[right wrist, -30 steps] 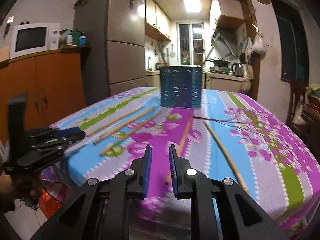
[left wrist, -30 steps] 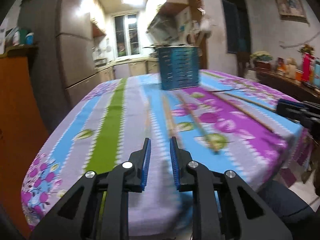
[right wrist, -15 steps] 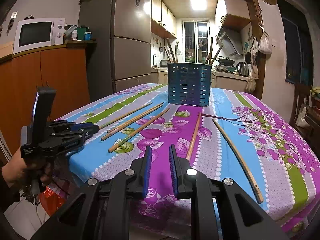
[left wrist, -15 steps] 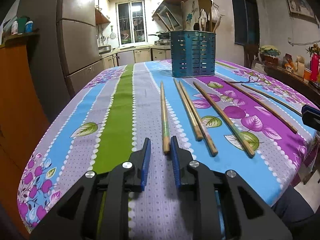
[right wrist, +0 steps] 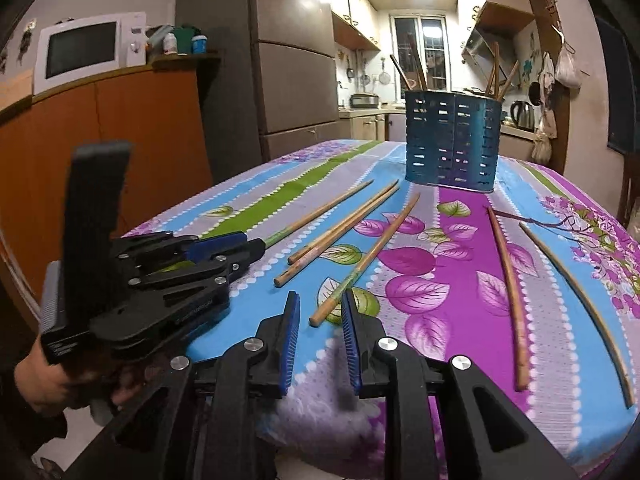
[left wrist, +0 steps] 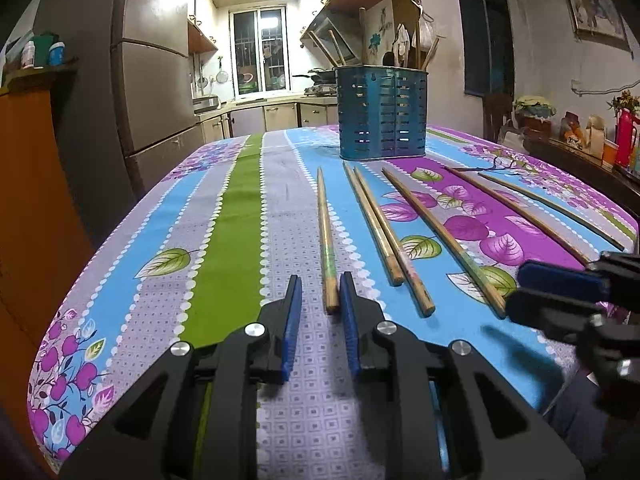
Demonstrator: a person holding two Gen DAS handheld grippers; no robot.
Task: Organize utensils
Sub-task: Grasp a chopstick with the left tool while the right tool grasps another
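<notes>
1. A table under a striped floral cloth in purple, blue and green (left wrist: 224, 216) stands in a dim kitchen; a tall grey refrigerator (right wrist: 296, 76) is beyond its far left side.
2. Six long wooden chopsticks (left wrist: 326, 240) lie loose on the cloth, in front of a slotted blue metal utensil holder (left wrist: 382, 114) at the far end.
3. The left gripper (left wrist: 320, 312) hovers at the near edge, jaws slightly apart, empty.
4. The right gripper (right wrist: 320, 320) is opening, empty, a chopstick tip just ahead.

Both wrist views face low along the table (left wrist: 240, 216), sharing the holder (right wrist: 452, 144).
</notes>
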